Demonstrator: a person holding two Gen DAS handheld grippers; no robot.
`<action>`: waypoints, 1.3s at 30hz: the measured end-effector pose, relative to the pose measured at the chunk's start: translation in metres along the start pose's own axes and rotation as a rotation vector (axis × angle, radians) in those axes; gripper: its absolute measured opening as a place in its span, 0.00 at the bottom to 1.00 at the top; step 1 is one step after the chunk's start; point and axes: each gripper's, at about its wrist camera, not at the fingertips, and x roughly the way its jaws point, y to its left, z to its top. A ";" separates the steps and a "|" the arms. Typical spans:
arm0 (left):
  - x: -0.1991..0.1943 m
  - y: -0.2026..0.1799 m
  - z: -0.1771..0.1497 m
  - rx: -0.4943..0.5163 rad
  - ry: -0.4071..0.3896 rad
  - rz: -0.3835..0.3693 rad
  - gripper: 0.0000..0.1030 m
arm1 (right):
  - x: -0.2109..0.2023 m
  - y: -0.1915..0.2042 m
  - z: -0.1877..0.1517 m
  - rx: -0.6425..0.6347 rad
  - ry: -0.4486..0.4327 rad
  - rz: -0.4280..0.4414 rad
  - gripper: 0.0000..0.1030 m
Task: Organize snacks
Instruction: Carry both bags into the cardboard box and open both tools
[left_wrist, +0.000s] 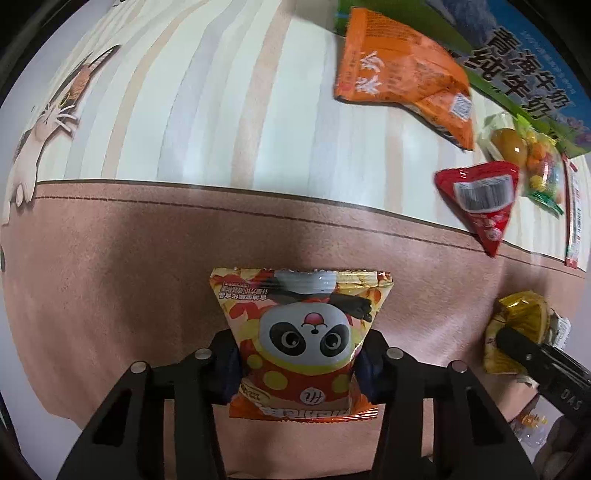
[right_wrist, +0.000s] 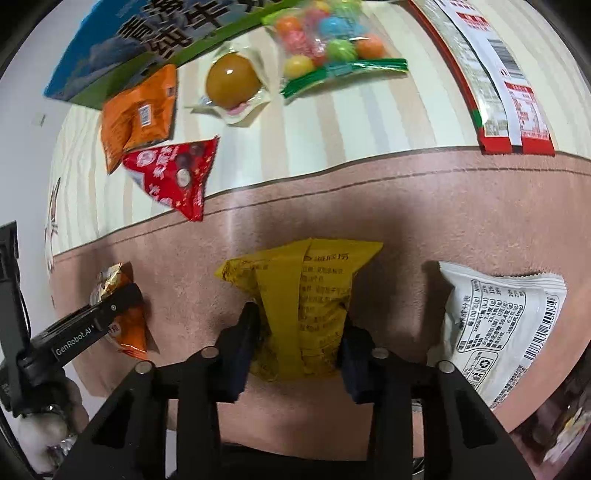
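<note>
Over the pink band of the mat (left_wrist: 110, 295), our left gripper (left_wrist: 299, 365) reaches forward level, pinching one panda packet (left_wrist: 299, 332) near three loose snacks, while from the right wrist our right gripper (right_wrist: 299, 354) likewise clamps one yellow packet (right_wrist: 299, 306) beside one white packet (right_wrist: 502, 332).

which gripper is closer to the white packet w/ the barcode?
Right. The right gripper, shut on the yellow packet, sits just beside the white packet. The left gripper is farther off, on the panda packet.
</note>
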 end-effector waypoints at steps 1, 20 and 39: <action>-0.003 -0.001 -0.001 0.001 0.000 -0.005 0.43 | -0.001 0.003 -0.001 0.001 -0.001 0.014 0.38; -0.208 -0.091 0.138 0.170 -0.298 -0.241 0.43 | -0.207 0.039 0.136 -0.073 -0.361 0.184 0.37; -0.099 -0.102 0.363 0.160 -0.071 -0.018 0.44 | -0.159 0.008 0.361 0.029 -0.276 -0.057 0.44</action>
